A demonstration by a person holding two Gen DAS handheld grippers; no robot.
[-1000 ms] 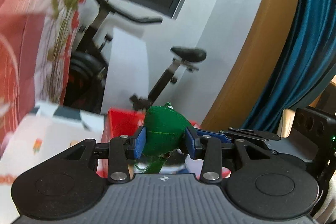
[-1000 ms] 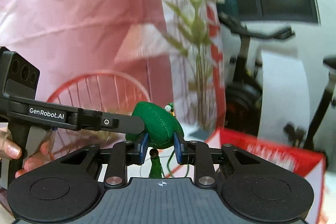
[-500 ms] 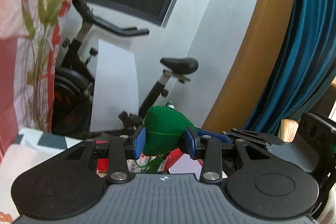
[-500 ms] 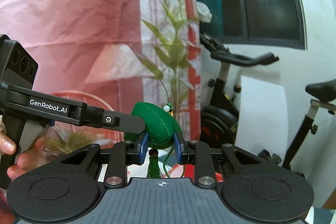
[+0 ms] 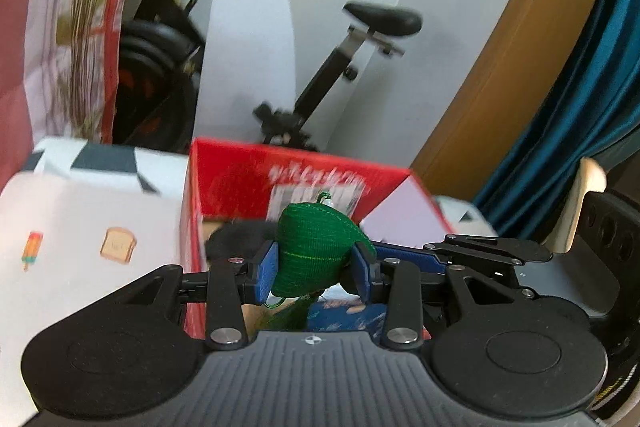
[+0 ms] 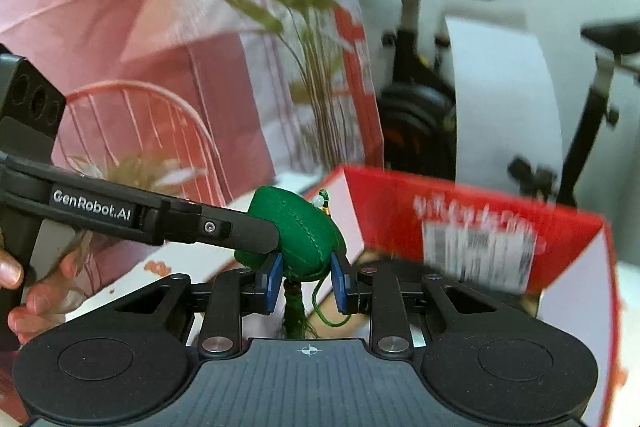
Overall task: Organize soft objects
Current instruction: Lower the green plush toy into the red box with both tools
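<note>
A green stuffed pouch (image 5: 318, 251) with a tassel and a small bead is held by both grippers at once. My left gripper (image 5: 314, 273) is shut on it. My right gripper (image 6: 306, 279) is shut on the same pouch (image 6: 296, 239). The left gripper's finger (image 6: 240, 233) reaches in from the left in the right wrist view. The pouch hangs above an open red cardboard box (image 5: 240, 179), which also shows in the right wrist view (image 6: 400, 215). A dark soft object (image 5: 236, 241) lies inside the box.
The box stands on a white printed cloth (image 5: 80, 227). An exercise bike (image 5: 352, 39) stands behind it. A pink and red patterned curtain (image 6: 120, 7) hangs at the left, a blue curtain (image 5: 592, 87) at the right. A red wire rack (image 6: 152, 123) stands behind.
Both grippers have tilted downwards with the pouch still held between them. The red box and the printed cloth have come back into view below the pouch.
</note>
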